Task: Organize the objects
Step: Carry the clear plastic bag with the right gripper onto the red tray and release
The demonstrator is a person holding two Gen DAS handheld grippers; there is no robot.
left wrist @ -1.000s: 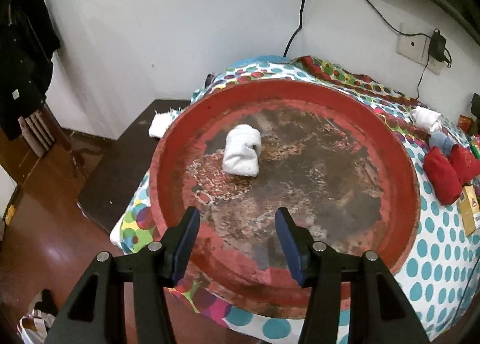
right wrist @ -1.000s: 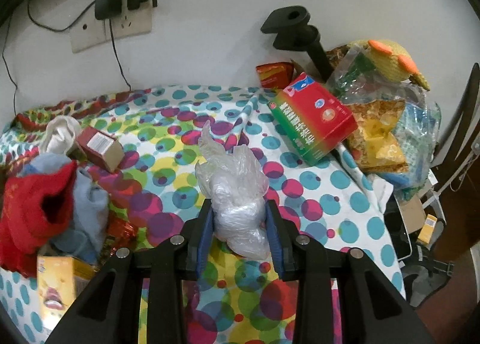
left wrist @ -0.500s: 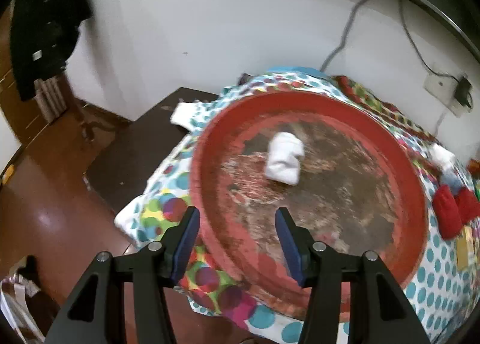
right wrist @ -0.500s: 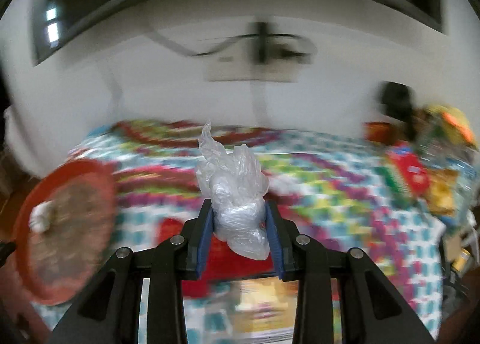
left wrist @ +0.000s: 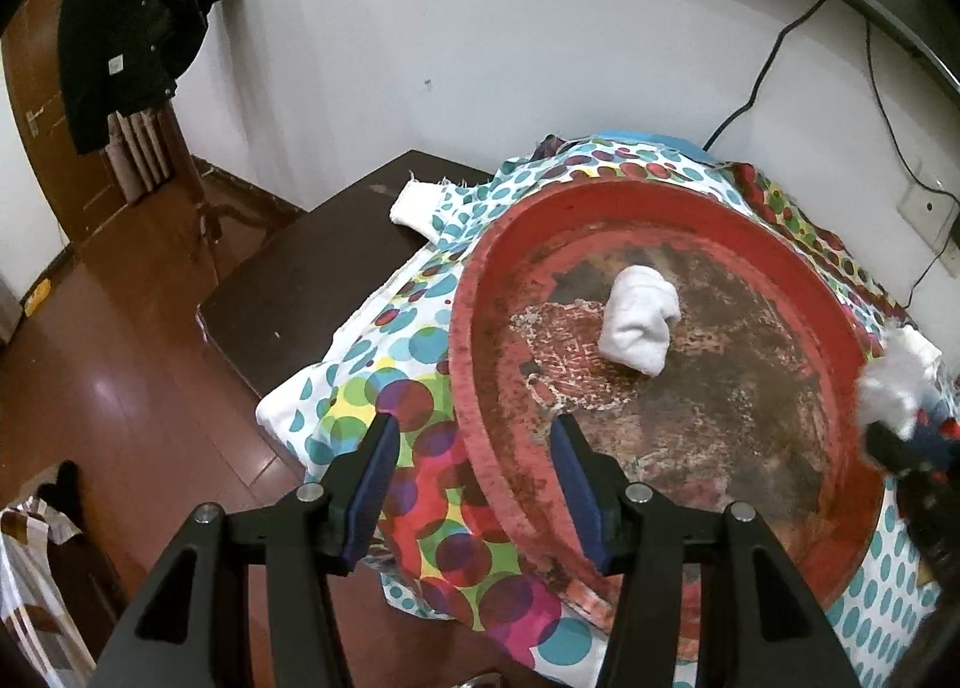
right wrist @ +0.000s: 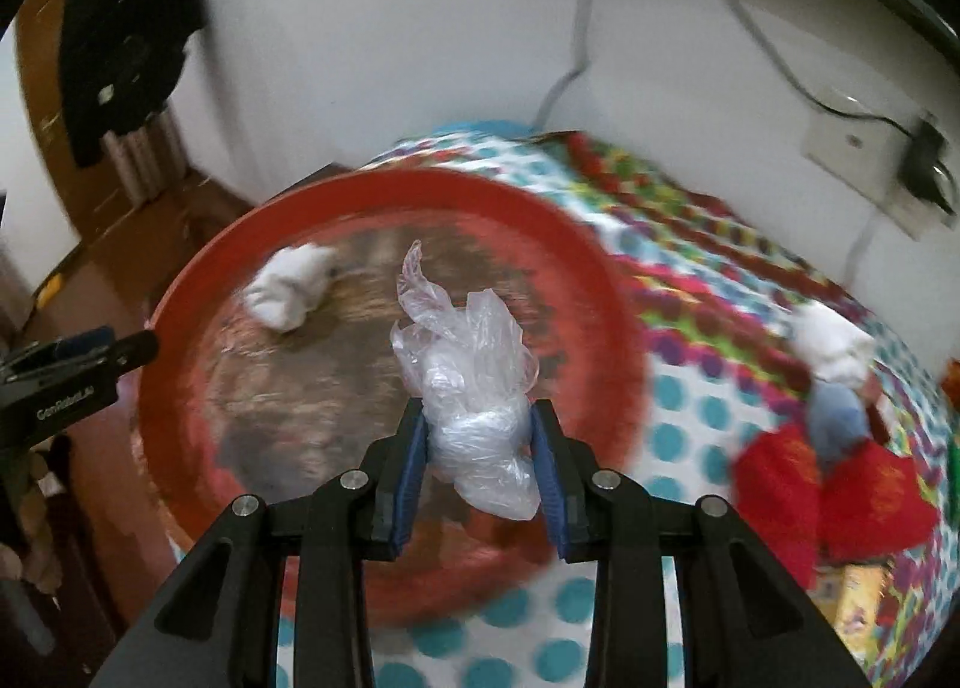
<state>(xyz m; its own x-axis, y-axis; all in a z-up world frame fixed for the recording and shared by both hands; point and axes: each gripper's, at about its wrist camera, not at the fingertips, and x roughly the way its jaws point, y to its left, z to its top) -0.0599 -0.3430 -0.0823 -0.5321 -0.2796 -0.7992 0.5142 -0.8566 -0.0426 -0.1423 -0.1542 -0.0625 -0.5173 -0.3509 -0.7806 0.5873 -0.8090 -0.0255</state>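
Observation:
A large round red tray (left wrist: 480, 280) with a worn, rusty bottom lies on the dotted cloth; it also shows in the right wrist view (right wrist: 198, 268). A rolled white sock (left wrist: 639, 322) lies inside it (right wrist: 288, 292). My right gripper (right wrist: 478, 475) is shut on a crumpled clear plastic bag (right wrist: 474, 388) and holds it above the tray's near half. My left gripper (left wrist: 474, 484) is open and empty, straddling the tray's near-left rim. The bag in the right gripper shows at the right edge of the left wrist view (left wrist: 894, 382).
A dark side table (left wrist: 312, 280) juts out left of the cloth, with wooden floor (left wrist: 120, 376) below. Red pouches (right wrist: 840, 490), a blue-grey sock (right wrist: 840, 418) and a white sock (right wrist: 831, 340) lie right of the tray. A wall socket with a charger (right wrist: 918, 172) is behind.
My right gripper has swung left with the plastic bag from the cluttered right side to above the red tray. My left gripper has drifted left, off the tray's centre to its left rim.

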